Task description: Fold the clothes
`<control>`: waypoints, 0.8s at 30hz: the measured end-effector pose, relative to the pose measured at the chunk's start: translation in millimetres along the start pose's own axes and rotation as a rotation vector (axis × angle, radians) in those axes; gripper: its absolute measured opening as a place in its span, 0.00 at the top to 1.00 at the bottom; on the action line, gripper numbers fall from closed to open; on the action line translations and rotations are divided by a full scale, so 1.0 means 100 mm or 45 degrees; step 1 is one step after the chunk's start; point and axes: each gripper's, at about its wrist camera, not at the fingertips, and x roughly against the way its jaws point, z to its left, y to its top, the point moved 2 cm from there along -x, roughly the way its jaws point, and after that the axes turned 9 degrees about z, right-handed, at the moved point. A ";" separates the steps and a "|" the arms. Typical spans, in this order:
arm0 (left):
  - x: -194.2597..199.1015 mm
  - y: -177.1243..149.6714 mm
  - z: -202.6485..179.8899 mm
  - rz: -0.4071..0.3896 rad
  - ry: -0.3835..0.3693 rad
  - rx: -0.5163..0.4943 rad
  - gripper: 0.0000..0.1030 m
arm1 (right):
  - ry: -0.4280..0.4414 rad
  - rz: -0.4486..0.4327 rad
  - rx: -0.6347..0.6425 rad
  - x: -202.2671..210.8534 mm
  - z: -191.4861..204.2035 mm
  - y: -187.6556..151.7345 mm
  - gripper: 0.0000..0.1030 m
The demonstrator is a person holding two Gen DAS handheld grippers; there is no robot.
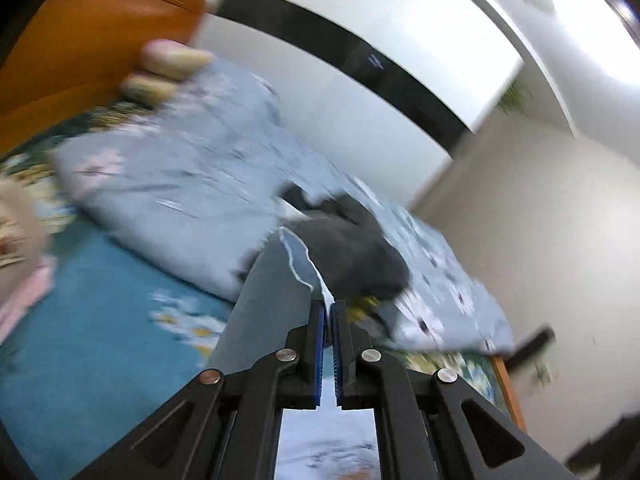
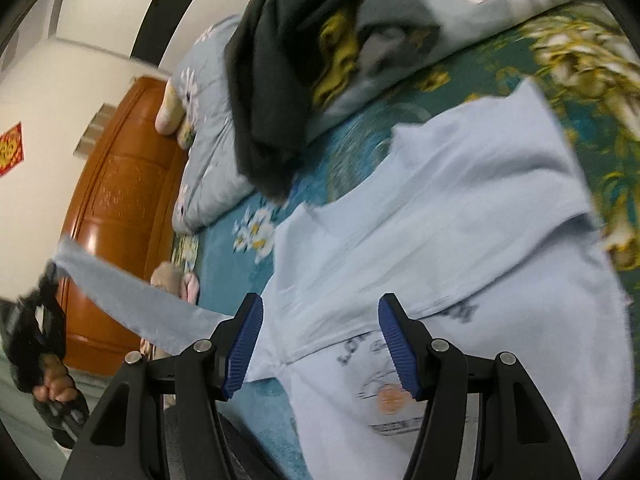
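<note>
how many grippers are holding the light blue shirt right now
1: the left gripper is shut on a sleeve of the shirt; the right gripper hovers open above it.

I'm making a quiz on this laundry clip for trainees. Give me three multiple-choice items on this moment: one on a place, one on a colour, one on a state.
1. Where does the dark garment pile lie?
A. on the floral duvet
B. on the wooden headboard
C. on the floor

2. What colour is the printed shirt?
A. red
B. pale blue
C. black

3. How does the left gripper stand?
A. wide open, empty
B. shut on the shirt's sleeve
C. shut on a pillow

Answers: 1 A, the pile rests on the duvet; 2 B, the fabric is light blue; 3 B, the sleeve is pinched at the gripper's tips and stretched.
</note>
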 end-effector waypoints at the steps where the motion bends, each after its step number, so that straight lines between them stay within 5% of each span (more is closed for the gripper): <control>1: -0.22 -0.02 -0.16 0.056 -0.030 -0.020 0.96 | -0.007 -0.017 -0.016 0.06 -0.07 0.01 0.40; 8: -1.52 -0.49 -0.76 0.393 -0.097 -0.028 0.96 | -0.049 -0.115 -0.159 0.54 -0.68 -0.08 0.40; 13: -2.09 -0.86 -1.00 0.544 -0.065 -0.042 0.95 | -0.061 -0.167 -0.269 0.80 -1.10 -0.13 0.40; 15: -2.26 -0.97 -1.06 0.597 -0.047 -0.036 0.88 | -0.051 -0.180 -0.297 0.84 -1.18 -0.14 0.40; 18: -2.31 -1.09 -1.07 0.654 -0.056 -0.028 0.60 | -0.049 -0.173 -0.309 0.82 -1.23 -0.14 0.40; 22: -2.06 -1.13 -0.88 0.640 -0.100 -0.055 0.48 | -0.039 -0.150 -0.291 0.72 -1.19 -0.11 0.40; 24: -1.85 -1.12 -0.63 0.584 -0.037 -0.048 0.46 | -0.025 -0.142 -0.262 0.68 -1.14 -0.08 0.40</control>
